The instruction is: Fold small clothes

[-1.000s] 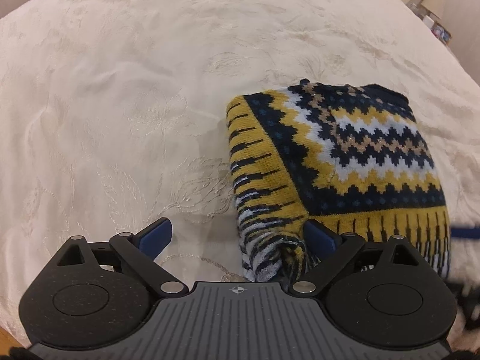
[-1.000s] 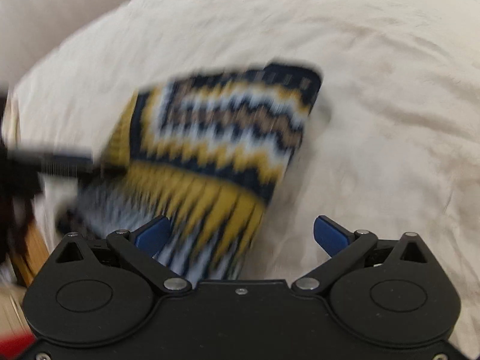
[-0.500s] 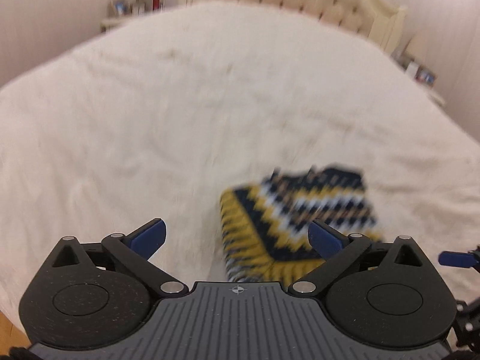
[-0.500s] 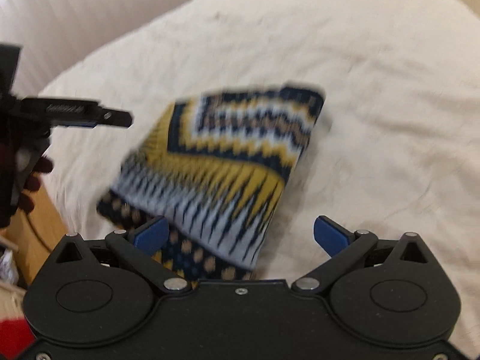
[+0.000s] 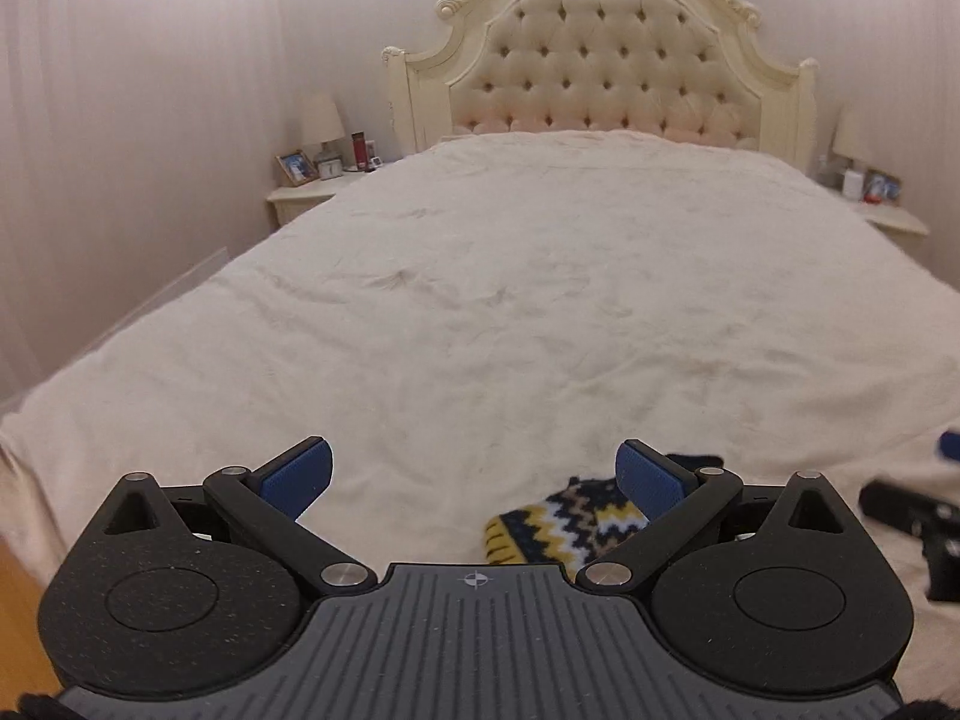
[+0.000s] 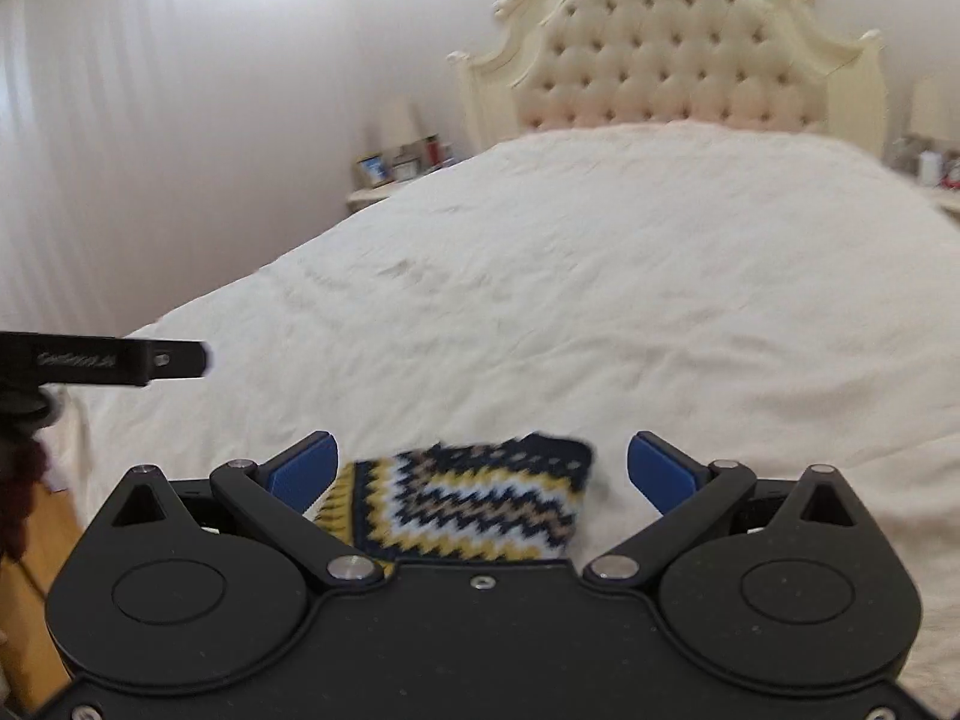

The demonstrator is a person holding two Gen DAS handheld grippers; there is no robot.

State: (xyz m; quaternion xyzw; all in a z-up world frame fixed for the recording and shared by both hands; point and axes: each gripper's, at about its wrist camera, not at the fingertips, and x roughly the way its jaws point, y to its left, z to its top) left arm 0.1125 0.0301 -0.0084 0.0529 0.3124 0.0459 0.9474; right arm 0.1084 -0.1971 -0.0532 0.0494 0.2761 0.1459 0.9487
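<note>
A small knitted garment (image 6: 468, 501) with navy, yellow and white zigzag pattern lies folded on the cream bedspread (image 6: 600, 300) near the foot of the bed. In the left wrist view it (image 5: 564, 525) shows partly behind the right finger. My left gripper (image 5: 474, 474) is open and empty, raised above and behind the garment. My right gripper (image 6: 480, 468) is open and empty, also raised, with the garment seen between its blue fingertips (image 6: 660, 471). The left gripper's finger (image 6: 120, 357) shows at the left edge of the right wrist view.
A tufted cream headboard (image 5: 600, 72) stands at the far end. Nightstands with lamps and small items stand at the back left (image 5: 312, 180) and back right (image 5: 870, 198). Wood floor (image 6: 36, 540) shows left of the bed.
Both grippers have lifted up and back from the folded garment and tilted toward the headboard. The garment stays on the bed, now low in both views.
</note>
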